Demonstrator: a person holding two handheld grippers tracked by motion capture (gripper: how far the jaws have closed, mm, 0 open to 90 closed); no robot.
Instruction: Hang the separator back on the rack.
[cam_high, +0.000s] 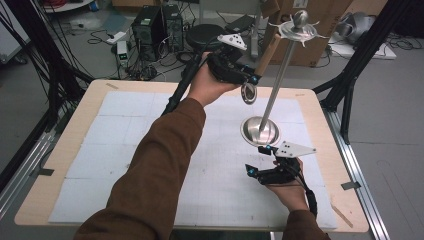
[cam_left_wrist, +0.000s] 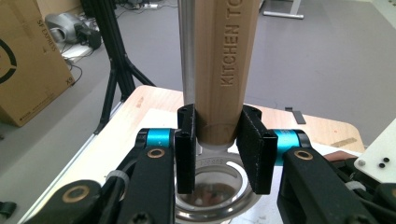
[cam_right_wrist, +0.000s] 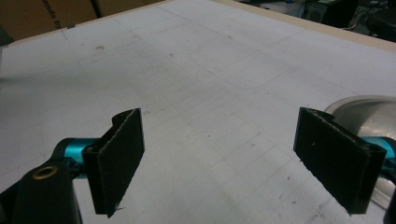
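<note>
Holding a wooden handle (cam_left_wrist: 219, 70), the left gripper (cam_high: 248, 78) is up in the air over the far side of the table (cam_high: 60, 165). Its two black pads (cam_left_wrist: 186, 149) are closed partway and press on both sides of the handle, near its lower end. The handle has the word KITCHEN cut into the wood. A round metal ring (cam_high: 249, 93) is at the end of the handle and hangs just below the jaws. The handle points up and away from the hand.

Right beside it is a tall metal stand (cam_high: 276, 80). It has a thin pole, a ball on top and a round shiny base (cam_high: 259, 131) that sits on the white mat (cam_high: 125, 140). The ring is near the pole, but I cannot tell if they touch.

The right gripper (cam_high: 256, 160) is low, near the mat, just in front of the shiny base. Its jaws are wide apart and hold nothing. One pad (cam_right_wrist: 334, 156) is close to the edge of the base.
</note>
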